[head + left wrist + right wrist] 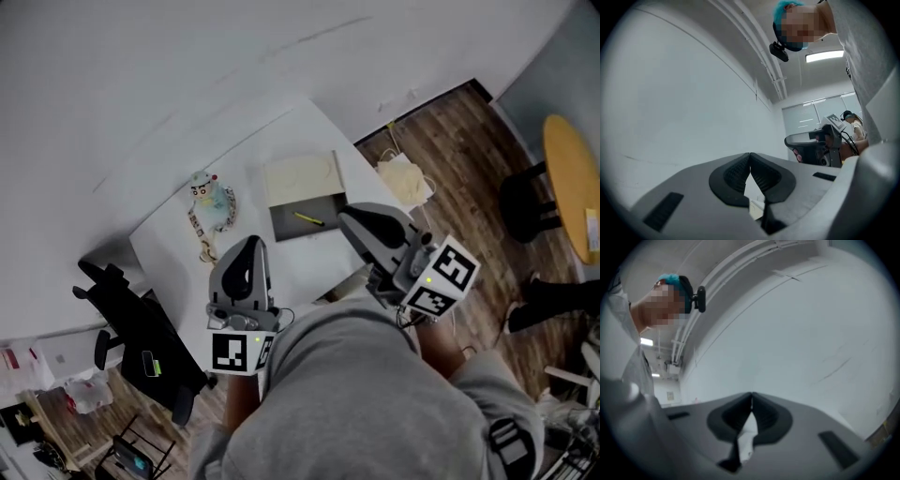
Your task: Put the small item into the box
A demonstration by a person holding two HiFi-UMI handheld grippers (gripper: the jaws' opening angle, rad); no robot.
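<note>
- L side: left gripper (pixel 750 158) up near the chest, jaws pressed together, nothing in them, aimed at the wall.
- R side: right gripper (pixel 751 398) same, closed and empty.
- Tip one down twd the desk (pixel 309 267) & open it before reaching.
- Small figure (pixel 210 195) stands on the desk left of the box (pixel 323 208), apart from it. Prob. the item, so pinch its body.
- Box lies open w/ a yellow-green stick (pixel 307 218) inside. Release beside that.

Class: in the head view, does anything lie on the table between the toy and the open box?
Nothing visible does: only bare table separates the toy from the box. A thin yellow item already lies inside the box.
</note>
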